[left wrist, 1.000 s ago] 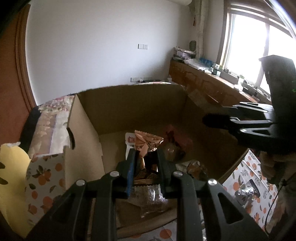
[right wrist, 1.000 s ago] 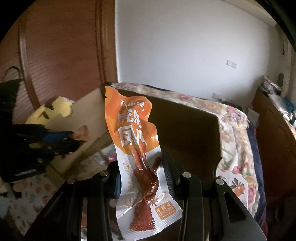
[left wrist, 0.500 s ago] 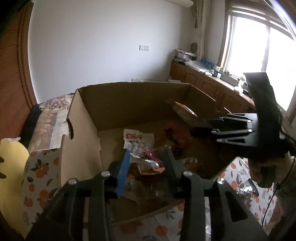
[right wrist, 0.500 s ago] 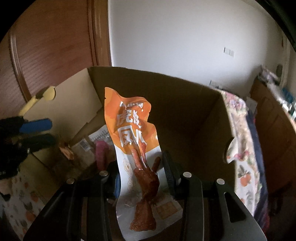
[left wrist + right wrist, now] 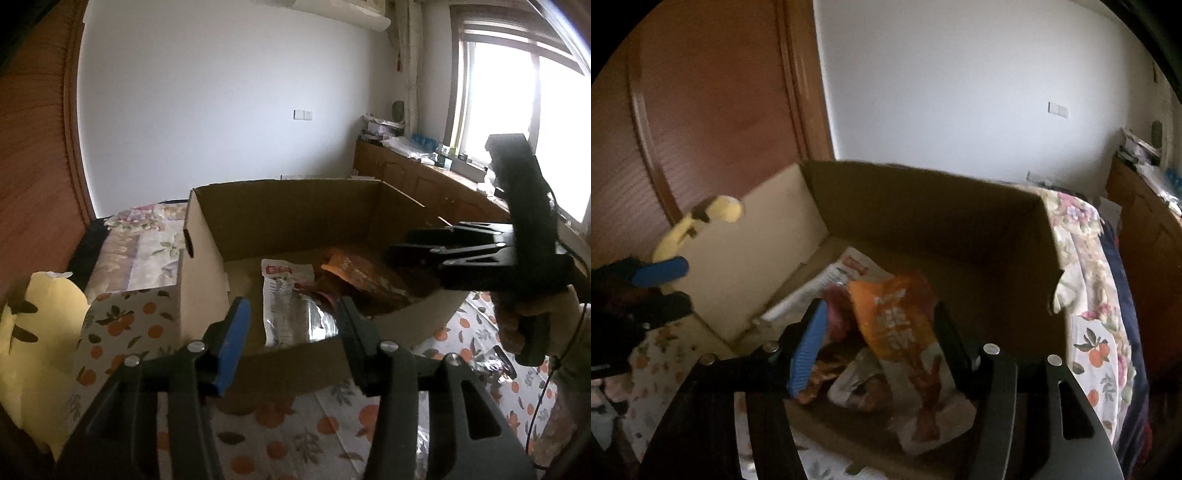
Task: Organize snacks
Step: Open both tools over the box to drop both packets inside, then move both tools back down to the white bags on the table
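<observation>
Over the box, the right tongs are opening around the orange packet; they should lift clear once it drops, while the left tongs are opening empty.

A second ago the left tool gripped a brown-and-gold snack; now its jaws are opening with nothing between them, drawn back to the near wall of the cardboard box. The right tool was clamped on the orange packet; its jaws are now opening and the packet lies loose among the snacks inside the box.
</observation>
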### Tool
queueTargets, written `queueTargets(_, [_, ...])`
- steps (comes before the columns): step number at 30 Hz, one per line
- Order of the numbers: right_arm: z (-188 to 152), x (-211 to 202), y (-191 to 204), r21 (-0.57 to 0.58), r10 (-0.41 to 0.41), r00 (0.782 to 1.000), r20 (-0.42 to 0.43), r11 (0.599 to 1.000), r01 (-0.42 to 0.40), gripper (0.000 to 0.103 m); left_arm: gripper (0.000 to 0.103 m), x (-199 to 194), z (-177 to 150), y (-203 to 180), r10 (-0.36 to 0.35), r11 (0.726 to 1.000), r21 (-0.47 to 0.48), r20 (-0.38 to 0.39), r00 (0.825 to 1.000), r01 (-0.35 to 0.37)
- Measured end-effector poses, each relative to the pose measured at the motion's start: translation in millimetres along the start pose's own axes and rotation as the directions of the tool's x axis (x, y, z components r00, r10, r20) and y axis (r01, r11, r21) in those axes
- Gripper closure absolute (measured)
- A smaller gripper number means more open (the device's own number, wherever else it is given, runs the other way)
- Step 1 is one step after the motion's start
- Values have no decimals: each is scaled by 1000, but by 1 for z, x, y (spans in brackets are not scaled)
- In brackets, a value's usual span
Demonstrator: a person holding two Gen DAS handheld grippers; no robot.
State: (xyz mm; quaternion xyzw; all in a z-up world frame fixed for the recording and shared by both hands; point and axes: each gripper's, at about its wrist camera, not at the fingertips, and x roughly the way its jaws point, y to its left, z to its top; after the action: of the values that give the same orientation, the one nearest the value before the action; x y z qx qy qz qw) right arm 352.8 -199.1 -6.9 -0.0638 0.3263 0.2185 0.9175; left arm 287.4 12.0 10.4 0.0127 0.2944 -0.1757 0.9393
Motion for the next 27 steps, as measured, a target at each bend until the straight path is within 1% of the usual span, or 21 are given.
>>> queueTargets(3, [-4, -26, 5, -5, 3, 999, 41, 1000, -3, 37, 53, -14, -5, -7, -3, 1000, 8, 8, 1000, 3])
queueTargets(6, [-11, -55, 5, 1, 13, 997, 75, 1000, -13, 32, 53, -29, -8, -16, 14, 999, 35, 34, 999, -15])
queueTargets(10, [-31, -91, 5, 21, 26, 994, 104, 999, -28, 27, 52, -46, -16, -26, 1, 999, 41, 55, 999, -3])
queueTargets(13, [-52, -107, 6, 42, 34, 995, 95, 998, -39, 26, 50, -55, -29, -38, -14, 999, 53, 52, 999, 11])
queueTargets(16, [-79, -119, 1, 50, 14, 997, 77, 999, -17, 24, 47, -59, -48, -50, -25, 998, 62, 44, 999, 23])
queueTargets(20, [-110, -125, -7, 67, -2, 999, 49, 998, -1, 19, 39, -58, -70, -63, -63, 996, 69, 10, 998, 62])
queueTargets(24, [-136, -122, -10, 69, 2, 1000, 13, 998, -3, 17, 38, -51, -86, -80, -98, 990, 96, -41, 994, 102])
queueTargets(27, [-152, -117, -10, 66, -5, 1000, -7, 998, 5, 16, 38, -45, -96, -95, -118, 982, 135, -95, 988, 131])
